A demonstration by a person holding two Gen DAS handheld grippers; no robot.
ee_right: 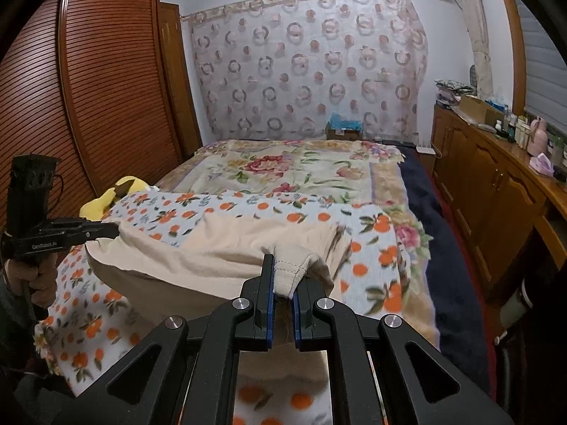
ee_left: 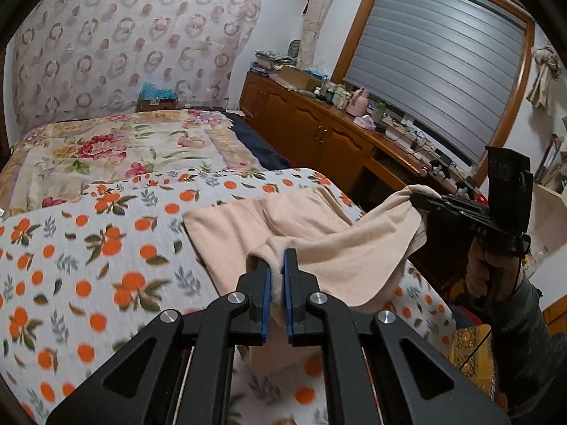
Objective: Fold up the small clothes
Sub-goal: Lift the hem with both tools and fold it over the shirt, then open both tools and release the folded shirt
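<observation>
The pale beige soft-knit garment (ee_left: 319,237) is held off the bed at two corners, w/ its far part draped on the orange-print white blanket (ee_left: 88,241) near the bed's right edge. The left gripper (ee_left: 277,265) is clamped on a bunched near-left corner; cloth is seen pinched between the blue pads (ee_left: 266,295). The right gripper (ee_right: 283,276) is clenched on a stitched hem corner at the near right. Between the two, the near edge sags in a slack curve.

Risks, as judged:
- Slip at the right grip: only a small tab of hem is pinched, so a sharp pull apart could free it.
- Uneven fold: the left corner is gathered into a wad, not flat, so creases could be carried into the fold.
- Dragging: the far part rests on the blanket; if the edge is taken over too low, the blanket could be rucked up or the garment shifted toward the bed's right edge & off it.
- Sag: if the grippers are brought too close together, the middle could double under itself.

The wooden sideboard (ee_right: 496,191) at the right is well apart, so no clash is expected there.
</observation>
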